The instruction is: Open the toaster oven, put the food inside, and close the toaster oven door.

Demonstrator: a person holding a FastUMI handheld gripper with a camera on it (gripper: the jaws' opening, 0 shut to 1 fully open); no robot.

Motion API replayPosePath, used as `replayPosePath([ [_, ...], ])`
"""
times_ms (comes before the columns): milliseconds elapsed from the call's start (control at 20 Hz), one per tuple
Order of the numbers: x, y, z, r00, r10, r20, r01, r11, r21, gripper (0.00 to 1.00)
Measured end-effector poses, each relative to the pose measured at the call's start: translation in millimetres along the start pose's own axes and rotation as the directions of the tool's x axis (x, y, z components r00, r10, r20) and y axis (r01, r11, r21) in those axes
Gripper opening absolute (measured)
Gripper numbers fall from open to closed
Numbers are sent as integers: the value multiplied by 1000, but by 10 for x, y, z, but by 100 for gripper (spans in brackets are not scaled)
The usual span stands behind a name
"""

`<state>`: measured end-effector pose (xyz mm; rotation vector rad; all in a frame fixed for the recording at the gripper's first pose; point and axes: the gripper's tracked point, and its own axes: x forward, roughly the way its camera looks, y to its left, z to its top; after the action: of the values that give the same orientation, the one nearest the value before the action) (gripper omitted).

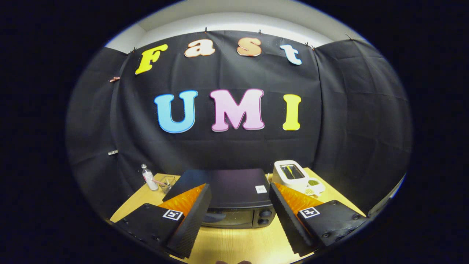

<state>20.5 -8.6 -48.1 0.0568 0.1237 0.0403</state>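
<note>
Fingers (240, 223) spread wide and holding nothing, oven (229, 198) sitting on the table (234, 245) just ahead between them, door up and shut — food in there already or not, can't tell — so this fits either end of the job.

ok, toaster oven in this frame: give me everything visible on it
The toaster oven is a black, boxy unit with a flat matte top bearing a small white sticker near its right edge. Its front shows a dark glass door, shut, and two round knobs stacked at the right. It stands upright on the wooden table, just ahead of the open gripper, seen between the spread fingers, untouched. A white appliance stands close at its right rear.
</note>
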Motion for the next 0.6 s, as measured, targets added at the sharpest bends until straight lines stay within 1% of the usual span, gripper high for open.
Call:
replayPosePath([
  [250,-92,-72,281,1000,4,31,-4,1000,-14,99],
  [600,-144,-136,280,999,-2,37,1,1000,15,99],
])
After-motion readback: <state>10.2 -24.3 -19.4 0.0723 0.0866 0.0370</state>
